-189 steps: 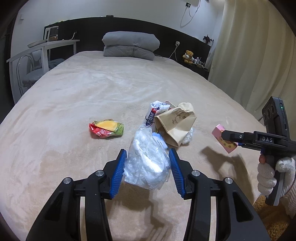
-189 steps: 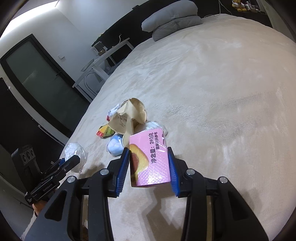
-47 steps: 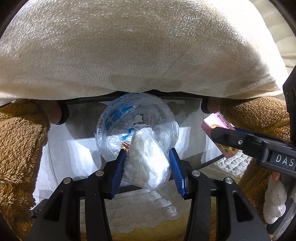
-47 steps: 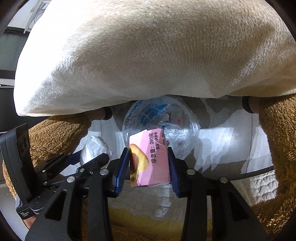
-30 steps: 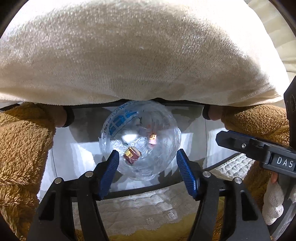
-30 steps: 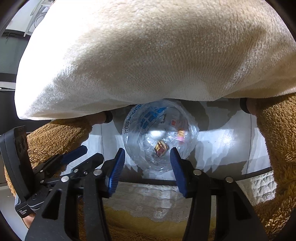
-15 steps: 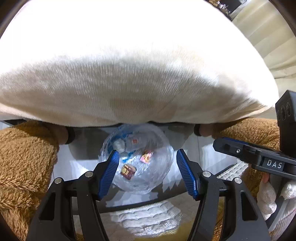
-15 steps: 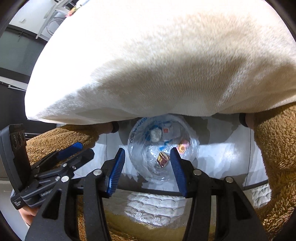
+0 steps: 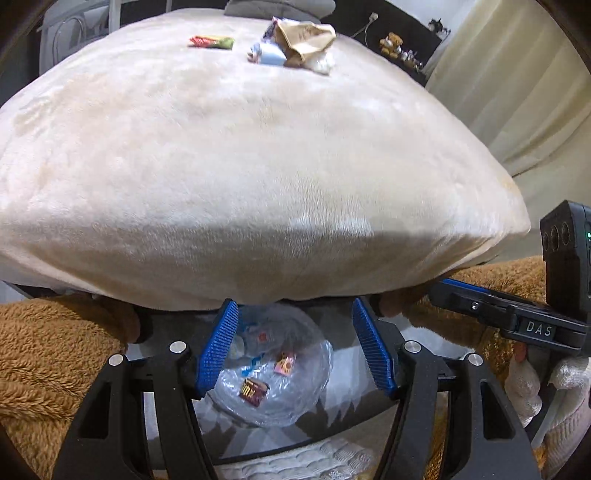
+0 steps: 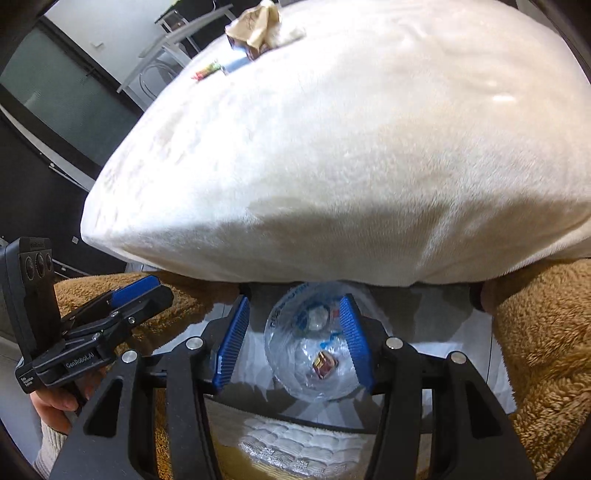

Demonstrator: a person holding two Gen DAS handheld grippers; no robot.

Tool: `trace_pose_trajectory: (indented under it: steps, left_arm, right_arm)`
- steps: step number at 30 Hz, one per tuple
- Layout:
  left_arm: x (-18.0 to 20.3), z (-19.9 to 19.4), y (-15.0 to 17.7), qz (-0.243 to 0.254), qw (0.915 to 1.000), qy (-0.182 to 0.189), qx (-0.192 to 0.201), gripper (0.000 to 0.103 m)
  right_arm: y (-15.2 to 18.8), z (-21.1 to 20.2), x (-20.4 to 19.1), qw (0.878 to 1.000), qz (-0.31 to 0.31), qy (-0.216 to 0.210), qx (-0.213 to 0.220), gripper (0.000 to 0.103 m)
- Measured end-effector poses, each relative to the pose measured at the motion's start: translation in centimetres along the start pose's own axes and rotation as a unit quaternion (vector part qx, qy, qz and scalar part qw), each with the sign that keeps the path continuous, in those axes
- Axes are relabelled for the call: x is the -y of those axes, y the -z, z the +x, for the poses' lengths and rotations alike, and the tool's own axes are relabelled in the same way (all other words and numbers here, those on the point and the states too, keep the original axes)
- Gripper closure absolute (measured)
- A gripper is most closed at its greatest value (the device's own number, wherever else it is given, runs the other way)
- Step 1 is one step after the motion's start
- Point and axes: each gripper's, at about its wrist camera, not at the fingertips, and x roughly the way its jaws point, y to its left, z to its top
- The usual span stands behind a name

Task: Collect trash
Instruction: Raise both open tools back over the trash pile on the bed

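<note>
Both the left gripper (image 9: 295,347) and right gripper (image 10: 293,341) are hanging half-open and empty, while the far paper bag (image 9: 304,35), looking light and crushable, is inviting a pinch on its crumpled edge.

Bed (image 9: 258,155) under cream plush blanket (image 10: 369,140), far end bearing crumpled brown paper bag (image 9: 304,37), pale blue item (image 9: 271,55) and white scrap (image 9: 319,62) touching it, red-yellow-green snack wrapper (image 9: 211,41) lying apart, grey pillows (image 9: 280,7) beyond.

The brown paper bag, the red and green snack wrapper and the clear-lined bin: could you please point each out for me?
brown paper bag (image 9: 306,37), left wrist view, its crumpled front.
red and green snack wrapper (image 9: 211,41), left wrist view, its middle.
clear-lined bin (image 10: 343,387), right wrist view, its near plastic wall.
</note>
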Motion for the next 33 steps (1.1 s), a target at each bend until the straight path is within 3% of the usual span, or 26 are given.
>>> trace_pose_trajectory:
  steps: [5, 10, 13, 15, 20, 22, 24, 28, 33]
  left_arm:
    - [-0.2, -1.8, -0.1, 0.003, 0.9994, 0.006, 0.033, 0.040]
    - [0.0, -3.4, -0.7, 0.023, 0.9980, 0.013, 0.057, 0.040]
    - [0.1, -4.1, -1.6, 0.040, 0.9965, 0.011, 0.072, 0.039]
    - [0.1, -4.5, -2.6, 0.048, 0.9954, 0.009, 0.082, 0.030]
    - [-0.6, -5.3, -5.6, 0.050, 0.9931, 0.009, 0.106, 0.025]
    - [-1.0, -5.5, -6.9, 0.051, 0.9919, 0.007, 0.116, 0.012]
    - [-1.6, -5.7, -8.3, 0.047, 0.9909, 0.006, 0.126, 0.006]
    - [-3.0, -5.7, -11.2, 0.032, 0.9903, 0.012, 0.135, 0.006]
    - [-4.4, -5.5, -14.4, 0.025, 0.9887, 0.005, 0.148, 0.006]
  right_arm:
    - [-0.1, -2.5, -0.9, 0.998, -0.035, 0.003, 0.052, 0.048]
    - [-1.1, -4.6, -1.9, 0.991, -0.087, 0.021, 0.102, 0.033]
    - [-2.2, -5.2, -2.6, 0.985, -0.117, 0.029, 0.123, 0.031]
    - [-3.3, -5.5, -2.9, 0.982, -0.131, 0.032, 0.136, 0.031]
    - [-6.8, -5.4, -3.1, 0.977, -0.146, 0.035, 0.155, 0.016]
    - [-8.3, -5.0, -3.3, 0.975, -0.149, 0.035, 0.159, 0.016]
    - [-9.8, -4.6, -3.7, 0.972, -0.159, 0.034, 0.167, 0.004]
    - [-12.6, -3.3, -4.8, 0.960, -0.208, 0.049, 0.180, 0.004]
    - [-16.2, -1.1, -4.9, 0.955, -0.224, 0.064, 0.182, 0.004]
